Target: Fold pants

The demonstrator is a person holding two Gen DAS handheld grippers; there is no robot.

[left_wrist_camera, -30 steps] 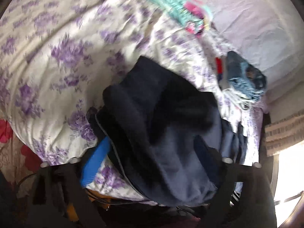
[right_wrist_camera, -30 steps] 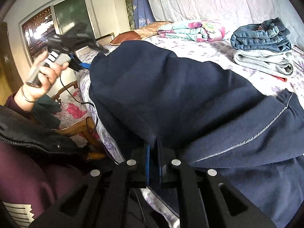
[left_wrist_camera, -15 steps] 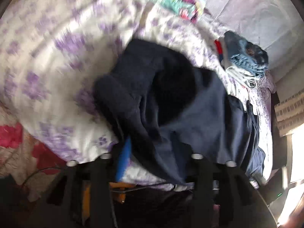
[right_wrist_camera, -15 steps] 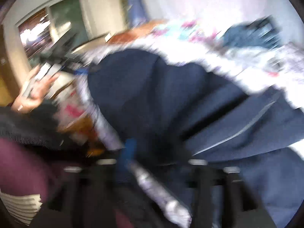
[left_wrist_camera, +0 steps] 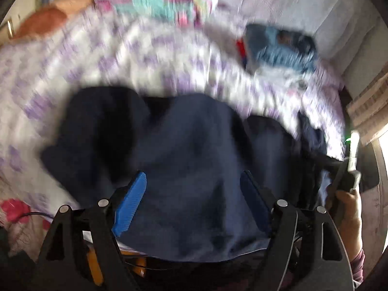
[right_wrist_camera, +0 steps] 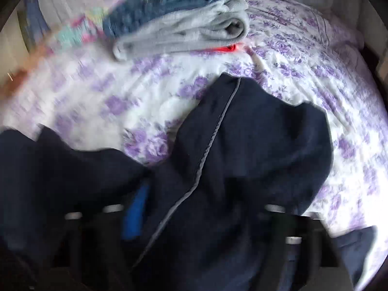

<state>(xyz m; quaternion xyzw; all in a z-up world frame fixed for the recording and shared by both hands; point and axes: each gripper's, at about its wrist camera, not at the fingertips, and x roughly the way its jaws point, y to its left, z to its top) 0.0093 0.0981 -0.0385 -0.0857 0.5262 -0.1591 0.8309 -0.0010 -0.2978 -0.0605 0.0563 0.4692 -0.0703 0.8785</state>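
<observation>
Dark navy pants (left_wrist_camera: 189, 150) with a thin grey side stripe lie bunched on the floral bed sheet (left_wrist_camera: 145, 55); they also show in the right wrist view (right_wrist_camera: 242, 145). My left gripper (left_wrist_camera: 194, 184) is open, its blue-padded fingers (left_wrist_camera: 132, 201) spread wide apart with pants cloth lying between them. My right gripper (right_wrist_camera: 206, 208) is open too; one blue pad (right_wrist_camera: 135, 218) shows at the left, and the other finger is hidden under the cloth. Both views are motion-blurred.
A stack of folded jeans (right_wrist_camera: 169, 4) and grey pants (right_wrist_camera: 184, 36) lies at the far side of the bed, over something red (right_wrist_camera: 225, 48). A colourful folded blanket (left_wrist_camera: 157, 2) and an orange pillow (left_wrist_camera: 55, 17) lie farther back. A person's hand (left_wrist_camera: 346, 208) is at the right.
My right gripper has opened and let go of the pants, and swung toward the bed. My left gripper stayed open and moved in over the cloth. The pants dropped onto the sheet.
</observation>
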